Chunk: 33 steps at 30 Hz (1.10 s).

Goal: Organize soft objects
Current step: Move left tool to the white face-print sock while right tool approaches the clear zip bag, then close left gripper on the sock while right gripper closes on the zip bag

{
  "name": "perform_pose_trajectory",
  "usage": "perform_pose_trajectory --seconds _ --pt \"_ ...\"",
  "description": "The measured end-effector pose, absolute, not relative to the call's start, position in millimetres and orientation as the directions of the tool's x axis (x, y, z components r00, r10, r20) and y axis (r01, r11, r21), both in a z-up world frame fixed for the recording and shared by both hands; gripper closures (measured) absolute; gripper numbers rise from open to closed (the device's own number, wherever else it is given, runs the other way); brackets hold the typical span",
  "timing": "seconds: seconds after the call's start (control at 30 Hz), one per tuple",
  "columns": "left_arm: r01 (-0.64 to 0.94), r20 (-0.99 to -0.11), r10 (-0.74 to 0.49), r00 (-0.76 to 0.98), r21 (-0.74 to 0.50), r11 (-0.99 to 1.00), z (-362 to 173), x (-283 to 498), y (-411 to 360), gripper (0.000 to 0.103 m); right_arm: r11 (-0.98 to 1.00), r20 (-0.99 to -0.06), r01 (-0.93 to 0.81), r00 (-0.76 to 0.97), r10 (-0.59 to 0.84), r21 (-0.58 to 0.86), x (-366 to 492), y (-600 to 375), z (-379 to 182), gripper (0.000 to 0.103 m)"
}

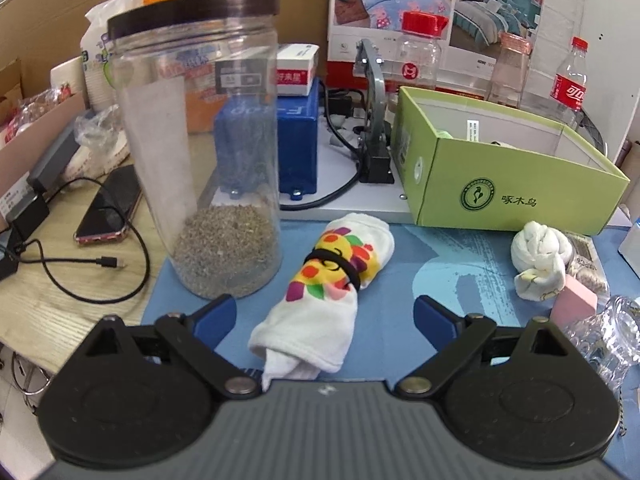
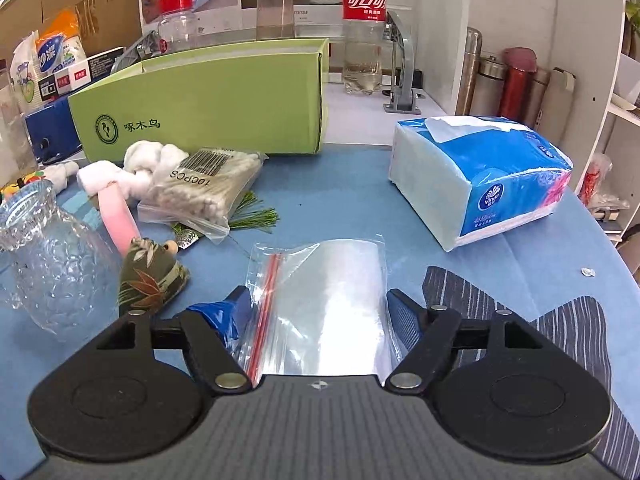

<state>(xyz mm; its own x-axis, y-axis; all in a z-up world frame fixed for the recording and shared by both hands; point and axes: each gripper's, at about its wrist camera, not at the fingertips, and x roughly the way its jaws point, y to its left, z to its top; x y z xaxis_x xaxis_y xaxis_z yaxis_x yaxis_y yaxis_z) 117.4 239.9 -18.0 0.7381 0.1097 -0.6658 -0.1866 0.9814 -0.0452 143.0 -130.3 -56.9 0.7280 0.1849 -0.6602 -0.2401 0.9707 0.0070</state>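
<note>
Left tongs point(image 1: 325, 316), spread wide and empty, straddle the rolled white sock with colourful print point(image 1: 320, 296) on the desk. Right tongs point(image 2: 316, 312), open, flank a clear zip bag point(image 2: 324, 300).

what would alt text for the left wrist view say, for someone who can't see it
The open left gripper straddles a rolled white sock bundle with colourful patches and a black band, lying on a blue mat. A tall clear jar stands to its left; behind to the right sit a green box and a knotted white sock.
</note>
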Motion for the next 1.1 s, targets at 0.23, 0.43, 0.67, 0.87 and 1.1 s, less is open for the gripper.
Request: perform_pose_trajectory --seconds 0.23,0.43,0.67,0.87,1.1 --pt "-0.076 -0.676 0.040 0.736 -0.024 0.997 -25.6 146.5 240.4 0.009 0.963 -0.656 -0.269 0.726 0.207 0.006 139.6 -131.0 -57.3 0.042" --pt "-0.075 -0.734 0.041 0.678 -0.014 0.997 -45.0 166.1 240.5 0.009 0.958 -0.650 -0.286 0.726 0.225 0.012 140.6 -133.9 -58.5 0.039" --pt "-0.089 -0.760 0.037 0.649 -0.028 0.996 -56.1 173.7 240.6 0.010 0.955 -0.627 -0.296 0.744 0.231 0.001 139.8 -134.3 -61.8 0.034" --pt "-0.117 -0.754 0.058 0.655 -0.025 0.993 -49.0 170.1 244.2 0.067 0.950 -0.621 -0.312 0.744 0.246 0.003 141.2 -136.5 -62.1 0.035" --pt "-0.163 -0.729 0.050 0.683 -0.085 0.983 -28.1 138.9 247.6 0.078 0.939 -0.607 -0.339 0.734 0.305 0.062 137.1 -142.5 -52.6 0.092"
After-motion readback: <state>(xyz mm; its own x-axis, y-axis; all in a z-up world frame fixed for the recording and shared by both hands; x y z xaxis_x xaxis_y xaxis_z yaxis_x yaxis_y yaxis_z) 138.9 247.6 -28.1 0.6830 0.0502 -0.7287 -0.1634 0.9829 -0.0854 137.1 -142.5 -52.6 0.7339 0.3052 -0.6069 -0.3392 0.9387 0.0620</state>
